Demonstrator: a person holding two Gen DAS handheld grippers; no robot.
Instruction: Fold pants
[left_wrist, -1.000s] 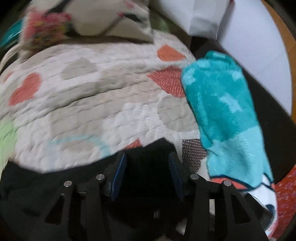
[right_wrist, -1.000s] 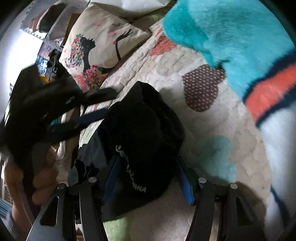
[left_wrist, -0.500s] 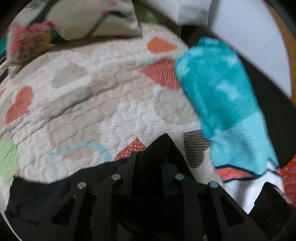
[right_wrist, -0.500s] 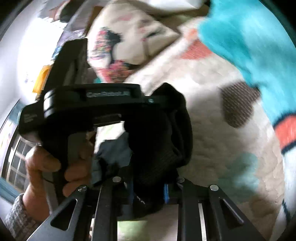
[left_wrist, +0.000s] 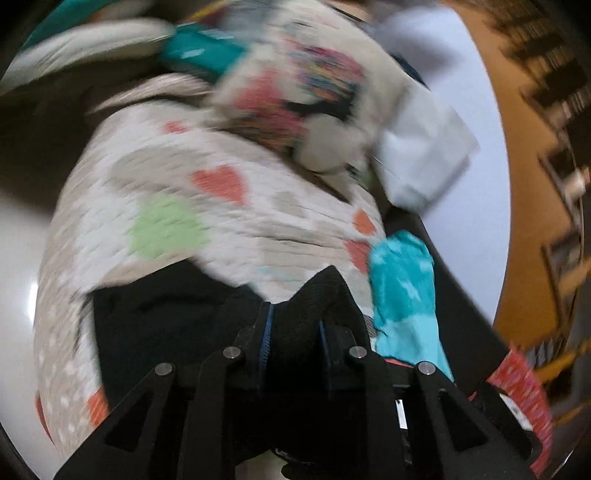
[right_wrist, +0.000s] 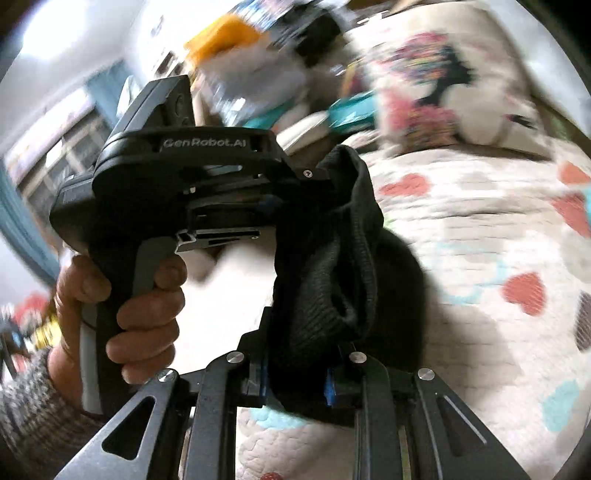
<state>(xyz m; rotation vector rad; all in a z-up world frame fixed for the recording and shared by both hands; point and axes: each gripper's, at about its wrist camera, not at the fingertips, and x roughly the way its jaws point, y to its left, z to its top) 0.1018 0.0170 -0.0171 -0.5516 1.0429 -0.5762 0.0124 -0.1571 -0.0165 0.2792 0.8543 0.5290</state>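
The black pants (left_wrist: 162, 317) hang off the heart-patterned quilt (left_wrist: 207, 218), lifted by both grippers. My left gripper (left_wrist: 293, 325) is shut on a peaked fold of the black pants (left_wrist: 321, 295). My right gripper (right_wrist: 295, 354) is shut on a bunched black edge of the pants (right_wrist: 332, 280). In the right wrist view the left gripper (right_wrist: 325, 177) also shows, held in a hand, pinching the upper end of the same bunch. The rest of the pants is hidden below the grippers.
A teal fleece blanket (left_wrist: 402, 295) lies at the quilt's right edge. A floral cushion (left_wrist: 306, 99) and a white pillow (left_wrist: 424, 155) sit at the far end; the cushion also shows in the right wrist view (right_wrist: 436, 85). Both views are motion-blurred.
Both grippers closed on the pants from open a second ago. They have since lifted and swung, so the views tilted and the cushion came into sight. The left gripper now sits close beside the right.
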